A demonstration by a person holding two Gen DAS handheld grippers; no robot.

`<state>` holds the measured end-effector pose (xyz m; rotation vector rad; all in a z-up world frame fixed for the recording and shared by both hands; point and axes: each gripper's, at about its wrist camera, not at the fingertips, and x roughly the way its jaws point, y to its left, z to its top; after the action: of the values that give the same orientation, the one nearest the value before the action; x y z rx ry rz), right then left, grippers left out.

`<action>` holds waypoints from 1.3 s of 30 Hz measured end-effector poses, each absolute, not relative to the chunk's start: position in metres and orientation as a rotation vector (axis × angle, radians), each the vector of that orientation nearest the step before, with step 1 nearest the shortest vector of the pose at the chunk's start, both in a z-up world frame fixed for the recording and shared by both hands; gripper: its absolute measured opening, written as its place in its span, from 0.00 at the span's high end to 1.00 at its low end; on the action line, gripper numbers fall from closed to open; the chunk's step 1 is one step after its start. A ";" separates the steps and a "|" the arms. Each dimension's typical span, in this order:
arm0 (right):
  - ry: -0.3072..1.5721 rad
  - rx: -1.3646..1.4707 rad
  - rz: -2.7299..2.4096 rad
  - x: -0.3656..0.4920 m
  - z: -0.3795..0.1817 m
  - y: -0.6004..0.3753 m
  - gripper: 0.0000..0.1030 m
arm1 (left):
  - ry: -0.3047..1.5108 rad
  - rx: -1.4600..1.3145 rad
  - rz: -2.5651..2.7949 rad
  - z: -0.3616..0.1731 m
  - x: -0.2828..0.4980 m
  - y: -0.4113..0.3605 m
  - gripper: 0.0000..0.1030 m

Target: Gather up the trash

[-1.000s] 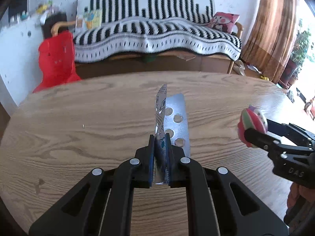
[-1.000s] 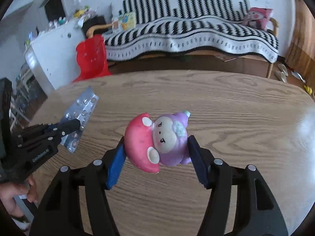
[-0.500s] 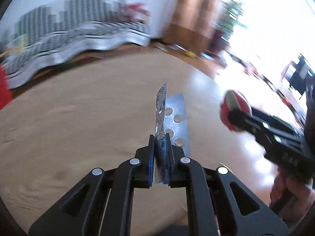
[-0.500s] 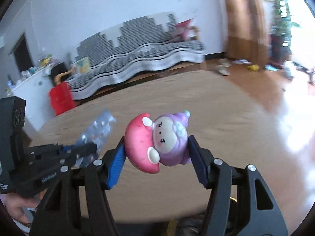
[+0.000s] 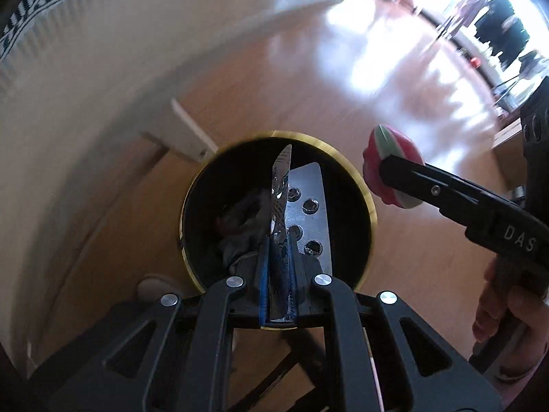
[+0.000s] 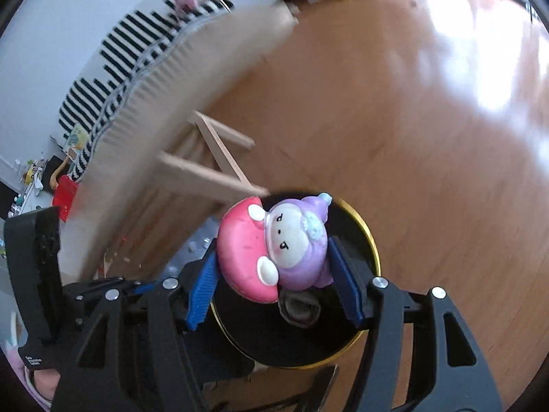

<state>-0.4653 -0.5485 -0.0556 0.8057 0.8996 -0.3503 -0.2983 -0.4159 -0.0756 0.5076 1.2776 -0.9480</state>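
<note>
My left gripper (image 5: 277,257) is shut on a silver blister pack (image 5: 310,206) and a thin foil wrapper (image 5: 280,185), held over the mouth of a black bin with a gold rim (image 5: 370,206). Crumpled trash (image 5: 240,233) lies inside the bin. My right gripper (image 6: 274,267) is shut on a pink and purple mushroom toy (image 6: 274,247), held above the same bin (image 6: 372,240). The right gripper and toy (image 5: 387,168) show in the left wrist view just right of the bin's rim. The left gripper (image 6: 113,292) shows at the left of the right wrist view.
The bin stands on a wooden floor (image 6: 411,120) beside the round table's edge (image 5: 103,86) and its wooden legs (image 6: 212,171). A striped sofa (image 6: 113,61) is at the far left. Bright glare covers the floor to the right.
Both grippers have swung right off the table and tilted down over the bin on the floor. Both hold the same items as before.
</note>
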 end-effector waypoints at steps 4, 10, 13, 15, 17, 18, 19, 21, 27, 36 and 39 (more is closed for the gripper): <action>0.918 0.874 -0.321 -0.466 -0.075 -0.551 0.41 | 1.268 0.521 -0.957 -0.079 -0.297 -0.425 0.92; 0.929 0.845 -0.317 -0.459 -0.067 -0.550 0.42 | 1.282 0.537 -0.961 -0.083 -0.294 -0.427 0.92; 0.932 0.850 -0.323 -0.461 -0.069 -0.554 0.42 | 1.277 0.556 -0.976 -0.081 -0.301 -0.429 0.92; 0.929 0.860 -0.326 -0.460 -0.069 -0.554 0.42 | 1.277 0.556 -0.979 -0.085 -0.301 -0.430 0.92; 0.927 0.871 -0.339 -0.461 -0.068 -0.555 0.39 | 1.269 0.552 -0.975 -0.084 -0.300 -0.429 0.89; 0.915 0.890 -0.350 -0.463 -0.068 -0.557 0.37 | 1.260 0.553 -0.967 -0.082 -0.300 -0.428 0.82; 0.903 0.918 -0.355 -0.466 -0.067 -0.559 0.27 | 1.252 0.554 -0.966 -0.082 -0.302 -0.429 0.48; 0.887 1.005 -0.366 -0.470 -0.069 -0.566 0.06 | 1.216 0.537 -0.974 -0.076 -0.307 -0.429 0.07; 0.815 1.025 -0.563 -0.493 -0.056 -0.581 0.06 | 1.142 0.480 -1.005 -0.054 -0.309 -0.421 0.06; 0.865 0.517 -0.628 -0.431 0.020 -0.538 0.06 | 0.912 0.156 -0.910 0.070 -0.237 -0.320 0.06; 0.834 0.394 -0.533 -0.377 0.053 -0.502 0.06 | 0.864 0.133 -0.762 0.084 -0.195 -0.264 0.06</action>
<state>-0.3769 -0.5023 0.0526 0.3943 0.8337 -0.5327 -0.1948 -0.2635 0.0843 0.1330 0.8643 -0.7619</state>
